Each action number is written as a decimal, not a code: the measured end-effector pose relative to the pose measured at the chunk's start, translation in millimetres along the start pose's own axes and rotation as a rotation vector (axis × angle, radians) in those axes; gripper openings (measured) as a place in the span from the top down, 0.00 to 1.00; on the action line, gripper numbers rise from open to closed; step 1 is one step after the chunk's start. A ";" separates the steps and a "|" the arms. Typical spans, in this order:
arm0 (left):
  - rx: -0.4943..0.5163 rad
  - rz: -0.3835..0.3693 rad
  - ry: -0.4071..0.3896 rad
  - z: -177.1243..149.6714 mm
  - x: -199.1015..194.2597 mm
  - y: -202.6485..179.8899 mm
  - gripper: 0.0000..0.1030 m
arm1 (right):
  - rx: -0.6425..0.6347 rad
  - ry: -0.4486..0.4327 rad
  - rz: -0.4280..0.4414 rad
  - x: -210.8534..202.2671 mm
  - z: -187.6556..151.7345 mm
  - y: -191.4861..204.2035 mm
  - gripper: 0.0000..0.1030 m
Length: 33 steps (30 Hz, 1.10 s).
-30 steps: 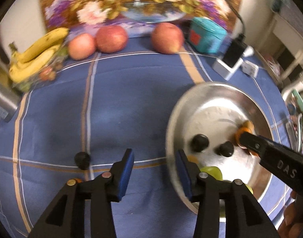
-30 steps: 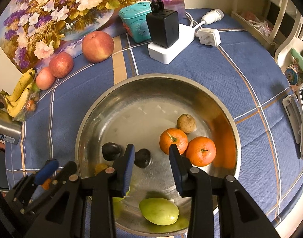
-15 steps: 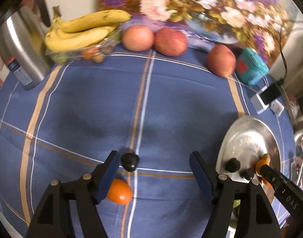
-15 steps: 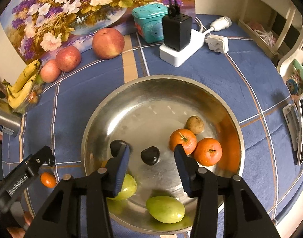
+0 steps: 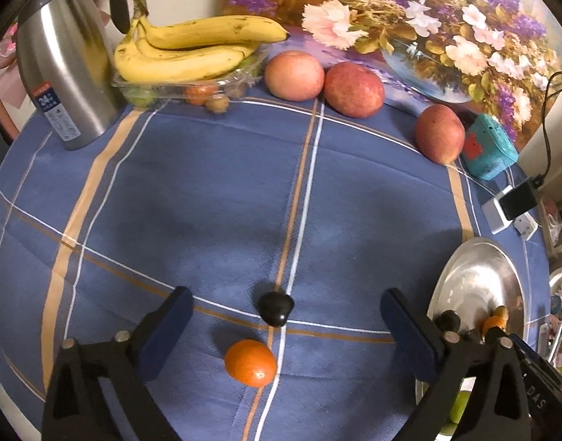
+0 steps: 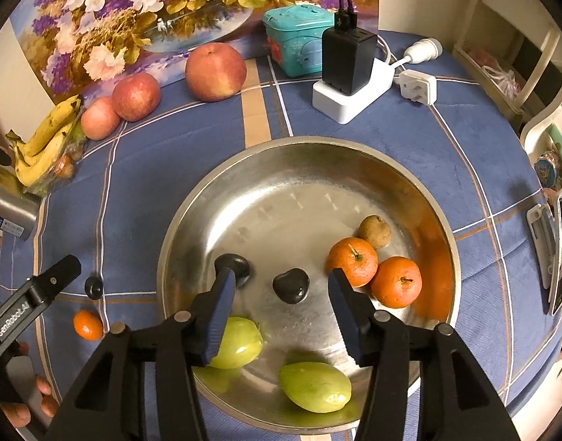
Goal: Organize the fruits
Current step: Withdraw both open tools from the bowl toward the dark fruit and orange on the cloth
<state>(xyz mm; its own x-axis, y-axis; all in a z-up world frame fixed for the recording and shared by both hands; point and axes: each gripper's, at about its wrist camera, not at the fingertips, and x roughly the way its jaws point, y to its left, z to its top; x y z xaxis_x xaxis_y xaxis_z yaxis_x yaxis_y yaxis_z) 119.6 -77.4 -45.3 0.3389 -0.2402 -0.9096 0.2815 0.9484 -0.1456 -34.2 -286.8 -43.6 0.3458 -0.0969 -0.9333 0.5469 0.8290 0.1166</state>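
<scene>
My left gripper point(image 5: 284, 310) hangs over the blue cloth, its jaws opening wide. A small dark fruit point(image 5: 276, 308) and an orange point(image 5: 250, 362) lie on the cloth between its fingers, untouched. My right gripper point(image 6: 281, 288) is over the steel bowl point(image 6: 178, 242), jaws opening. A second dark fruit point(image 6: 291, 285) lies loose on the bowl's floor between them, clear of both pads. The bowl also holds a third dark fruit point(image 6: 233, 261), two oranges point(image 6: 396, 282), two green fruits point(image 6: 315, 386) and a small brown fruit point(image 6: 375, 231).
Three apples point(image 5: 354, 89) line the back of the table by a flower painting point(image 5: 428, 18). Bananas point(image 5: 192, 47) rest on a clear tray beside a steel kettle point(image 5: 64, 73). A teal tin point(image 6: 299, 47) and a white power strip with a black charger point(image 6: 348, 73) stand behind the bowl.
The left gripper swung left from the bowl's rim to the open cloth and spread wide around the dark fruit and orange. The right gripper's fingers parted over the bowl.
</scene>
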 end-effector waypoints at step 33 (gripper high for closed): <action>0.030 0.040 -0.041 1.3 -2.6 2.0 0.00 | -0.044 -0.050 -0.011 -2.7 -0.3 5.1 0.07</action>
<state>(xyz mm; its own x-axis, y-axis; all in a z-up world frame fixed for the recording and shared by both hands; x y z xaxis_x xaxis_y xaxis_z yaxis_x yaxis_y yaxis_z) 120.4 -75.1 -42.7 0.3864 -0.2110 -0.8979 0.2937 0.9510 -0.0971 -32.6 -282.2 -40.6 0.3783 -0.1323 -0.9162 0.5173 0.8509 0.0908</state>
